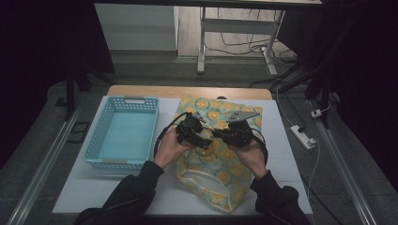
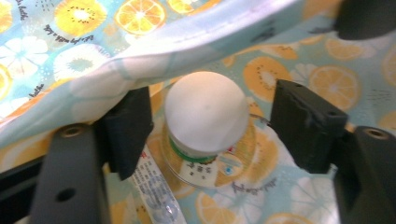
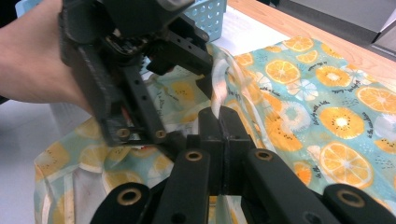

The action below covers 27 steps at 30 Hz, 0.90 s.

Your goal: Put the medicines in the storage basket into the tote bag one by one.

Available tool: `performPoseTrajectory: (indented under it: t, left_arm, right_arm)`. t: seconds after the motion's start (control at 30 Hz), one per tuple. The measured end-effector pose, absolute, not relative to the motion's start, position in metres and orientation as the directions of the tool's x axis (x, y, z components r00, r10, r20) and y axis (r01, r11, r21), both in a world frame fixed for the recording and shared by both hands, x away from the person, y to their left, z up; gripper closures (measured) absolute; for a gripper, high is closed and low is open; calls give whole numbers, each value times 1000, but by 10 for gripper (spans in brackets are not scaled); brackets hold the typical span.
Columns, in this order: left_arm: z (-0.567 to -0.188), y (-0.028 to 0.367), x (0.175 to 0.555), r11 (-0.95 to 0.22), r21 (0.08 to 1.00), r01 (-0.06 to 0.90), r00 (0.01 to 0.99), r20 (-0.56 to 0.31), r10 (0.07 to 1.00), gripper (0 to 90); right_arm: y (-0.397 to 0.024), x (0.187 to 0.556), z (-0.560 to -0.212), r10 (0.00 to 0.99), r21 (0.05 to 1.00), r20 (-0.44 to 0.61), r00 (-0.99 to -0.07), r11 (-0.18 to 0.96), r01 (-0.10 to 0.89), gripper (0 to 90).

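white-capped bottle (image 2: 205, 126) inside fruit-print bag (image 1: 220, 140), between left gripper (image 2: 210, 126) jaws; pads apart, not pressing. right gripper (image 3: 219, 122) clamped on bag's raised rim, just right of left gripper.

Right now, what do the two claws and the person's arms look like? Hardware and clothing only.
Both claws are black. The left claw has two blocky black pads on dark grey arms with brass-ringed screw holes; the right claw shows the same links. A grey three-cornered plate tops each, and a black cable loops off the left one. The sleeves are black.
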<state>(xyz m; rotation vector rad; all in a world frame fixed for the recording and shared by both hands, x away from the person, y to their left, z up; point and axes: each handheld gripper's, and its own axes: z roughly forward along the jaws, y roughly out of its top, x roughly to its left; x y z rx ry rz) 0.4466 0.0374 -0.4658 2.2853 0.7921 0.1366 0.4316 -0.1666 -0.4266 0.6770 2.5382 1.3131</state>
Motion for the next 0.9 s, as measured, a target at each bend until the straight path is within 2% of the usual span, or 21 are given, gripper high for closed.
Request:
performPoseTrajectory:
  t: [0.6,0.9]
  left_arm:
    - [-451,59,415,-509,700,501,816,-186,547,49]
    - [-453,69,399,-500,723,477,844,-217,491,3]
  right_arm:
    - [-165,430,-426,482,812,31,-875,499,303,900]
    - [-165,429,-425,479,811,23,-878,504,296,900]
